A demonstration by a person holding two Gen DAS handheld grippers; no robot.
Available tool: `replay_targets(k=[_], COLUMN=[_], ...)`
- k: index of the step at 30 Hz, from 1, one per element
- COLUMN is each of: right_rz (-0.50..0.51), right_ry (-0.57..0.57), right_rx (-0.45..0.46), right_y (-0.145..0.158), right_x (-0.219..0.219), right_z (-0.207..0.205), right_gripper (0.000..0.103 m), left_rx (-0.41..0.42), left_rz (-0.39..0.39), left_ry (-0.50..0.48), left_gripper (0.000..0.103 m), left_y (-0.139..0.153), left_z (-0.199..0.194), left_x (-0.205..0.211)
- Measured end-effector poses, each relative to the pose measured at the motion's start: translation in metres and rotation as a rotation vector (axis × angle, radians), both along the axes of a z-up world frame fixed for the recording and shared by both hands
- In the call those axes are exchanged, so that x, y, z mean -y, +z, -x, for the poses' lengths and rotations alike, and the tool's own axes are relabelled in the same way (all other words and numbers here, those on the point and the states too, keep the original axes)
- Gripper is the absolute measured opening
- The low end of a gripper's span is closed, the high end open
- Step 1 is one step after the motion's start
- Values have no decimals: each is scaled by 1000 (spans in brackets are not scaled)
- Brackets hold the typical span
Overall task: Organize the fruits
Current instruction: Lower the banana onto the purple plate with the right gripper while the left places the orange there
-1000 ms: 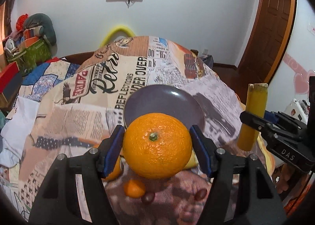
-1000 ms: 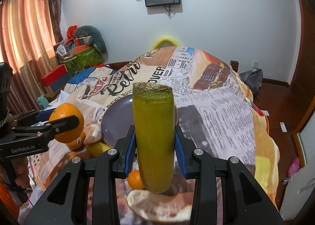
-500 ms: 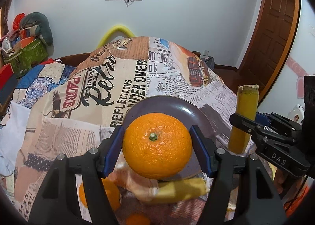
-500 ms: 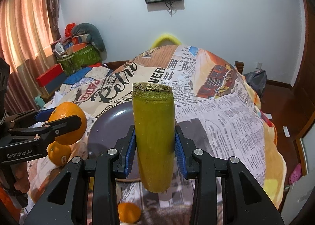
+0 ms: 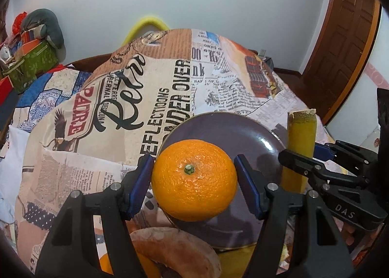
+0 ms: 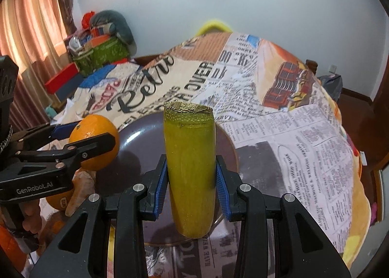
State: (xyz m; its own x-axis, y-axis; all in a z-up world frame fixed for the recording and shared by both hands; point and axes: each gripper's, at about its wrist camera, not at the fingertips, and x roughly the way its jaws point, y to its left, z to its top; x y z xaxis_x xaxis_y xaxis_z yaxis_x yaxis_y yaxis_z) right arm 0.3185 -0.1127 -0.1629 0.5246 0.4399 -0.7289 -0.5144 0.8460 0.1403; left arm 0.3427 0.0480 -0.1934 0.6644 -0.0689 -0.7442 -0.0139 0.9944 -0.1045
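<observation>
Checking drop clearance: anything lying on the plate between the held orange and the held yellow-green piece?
No. In the right wrist view only bare plate shows between the orange and the yellow-green piece.

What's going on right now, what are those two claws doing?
Left gripper shut on orange. Right gripper shut on cut yellow-green fruit. Both over purple plate; plate bare.

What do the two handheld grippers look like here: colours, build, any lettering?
Both the left gripper and right gripper are matte black, with blue ribbed pads lining the jaws and silver screws. Lettering reads GenRobot.AI on the left, DAS on the right.
</observation>
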Motion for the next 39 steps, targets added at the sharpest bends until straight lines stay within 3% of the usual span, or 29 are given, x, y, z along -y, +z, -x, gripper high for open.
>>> replay_targets(k=[13, 21, 29, 39], right_rz=[23, 31, 24, 7], right_ry=[8, 4, -16, -46], right_rx=[-71, -21, 34, 101], right_y=[-20, -6, 13, 47], right_x=[-10, -6, 2, 19], right_z=[-17, -12, 7, 48], right_gripper=[34, 35, 43, 49], left_rx=[-87, -82, -4, 74], left_rz=[22, 9, 24, -6], left_ry=[-8, -14, 4, 14], left_gripper=[68, 68, 69, 69], left_y=[-28, -28, 4, 46], left_z=[-14, -10, 7, 62], left_x=[0, 5, 2, -1])
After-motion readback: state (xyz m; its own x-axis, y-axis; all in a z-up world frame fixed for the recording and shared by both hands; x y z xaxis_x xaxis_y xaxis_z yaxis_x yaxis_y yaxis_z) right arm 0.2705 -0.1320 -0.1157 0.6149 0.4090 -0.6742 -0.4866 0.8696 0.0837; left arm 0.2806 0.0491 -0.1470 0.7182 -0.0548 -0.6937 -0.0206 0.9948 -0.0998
